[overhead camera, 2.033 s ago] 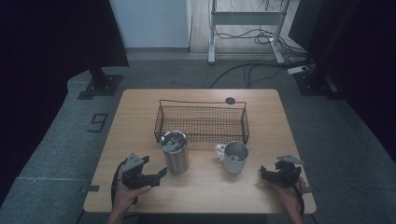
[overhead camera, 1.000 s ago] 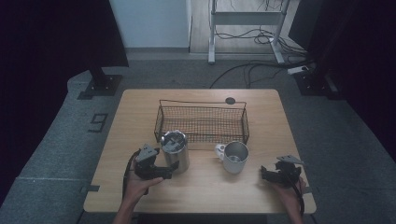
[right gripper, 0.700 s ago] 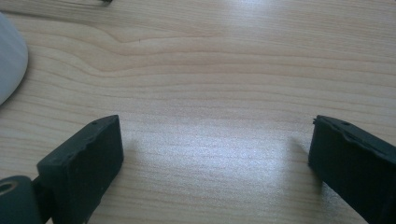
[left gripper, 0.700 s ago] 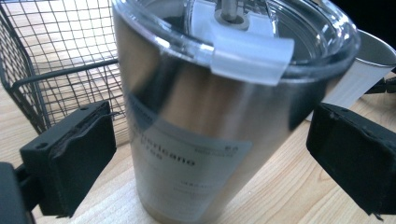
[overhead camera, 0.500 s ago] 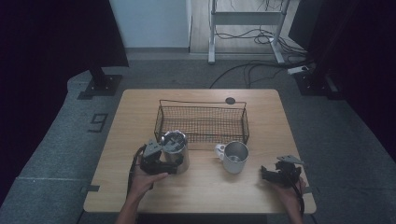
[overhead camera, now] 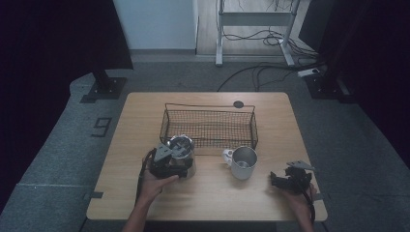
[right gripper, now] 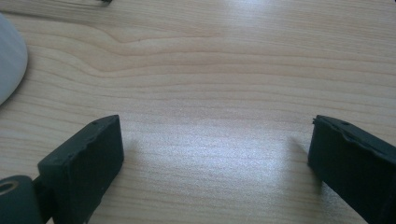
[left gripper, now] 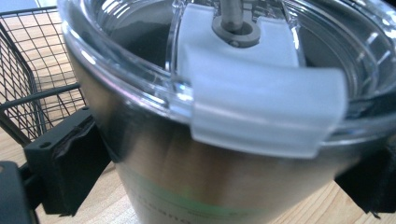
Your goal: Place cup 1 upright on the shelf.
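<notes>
High view: a tumbler (overhead camera: 183,155) of steel with a clear lid stands on the table (overhead camera: 145,193), just in front of the left end of the wire basket (overhead camera: 209,126); the left gripper (overhead camera: 167,164) is at its near left side, jaws around its body; a steel mug (overhead camera: 243,163) stands to the right of the tumbler, well apart from it; the right gripper (overhead camera: 283,181) rests near the table's right front corner, apart from the mug.

Left gripper view: the tumbler (left gripper: 224,140) stands between the two black jaws, which have just been closing; the left pad (left gripper: 70,163) lies against its wall, the right pad (left gripper: 373,182) at its other side, so the tumbler looks gripped; the basket (left gripper: 28,93) shows behind at left.

Right gripper view: the right gripper (right gripper: 215,158) has its jaws wide apart over bare table (right gripper: 210,70), nothing between them.
</notes>
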The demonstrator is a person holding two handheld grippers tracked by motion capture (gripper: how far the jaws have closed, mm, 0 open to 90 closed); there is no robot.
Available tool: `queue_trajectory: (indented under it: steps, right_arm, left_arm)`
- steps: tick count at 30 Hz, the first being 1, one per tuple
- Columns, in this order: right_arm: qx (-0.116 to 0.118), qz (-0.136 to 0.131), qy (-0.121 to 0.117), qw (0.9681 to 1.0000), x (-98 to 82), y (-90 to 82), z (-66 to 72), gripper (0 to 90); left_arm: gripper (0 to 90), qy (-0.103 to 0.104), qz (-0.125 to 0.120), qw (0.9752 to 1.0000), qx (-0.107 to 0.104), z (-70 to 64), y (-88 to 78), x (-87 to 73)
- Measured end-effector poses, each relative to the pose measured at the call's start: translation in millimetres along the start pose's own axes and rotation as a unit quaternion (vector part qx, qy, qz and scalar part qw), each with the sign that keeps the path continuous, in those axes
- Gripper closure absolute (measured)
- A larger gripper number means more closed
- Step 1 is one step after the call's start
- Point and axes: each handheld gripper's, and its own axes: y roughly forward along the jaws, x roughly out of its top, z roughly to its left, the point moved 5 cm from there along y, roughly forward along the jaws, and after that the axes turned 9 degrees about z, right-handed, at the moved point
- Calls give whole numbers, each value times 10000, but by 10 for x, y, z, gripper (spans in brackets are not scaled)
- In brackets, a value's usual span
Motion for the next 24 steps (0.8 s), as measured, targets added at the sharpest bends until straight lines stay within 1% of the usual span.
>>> queue_trajectory:
  steps: [2,5,7,14,15,17,24]
  right_arm:
    - [-1,-1,0,10000,0,0,0,32]
    - [-1,-1,0,10000,0,0,0,32]
    - [-1,-1,0,10000,0,0,0,32]
    - [-2,-3,2,10000,1,0,-1,32]
    - [-3,-3,0,10000,0,0,-1,32]
    - [-3,-3,1,10000,0,0,-1,32]
    - [-2,-2,1,10000,0,0,-1,33]
  left_arm:
    - [29,45,-7,10000,-46,9,-1,0]
    - [30,56,-14,10000,-55,12,0,-1]
    - [36,113,-44,9999,11,12,-8,4]
    - [37,111,-66,9999,-4,22,-10,6]
    - [40,143,-104,9998,29,23,-14,6]
    - [41,130,-122,9998,30,25,-14,8]
    - [41,113,-135,9998,-89,39,-23,12]
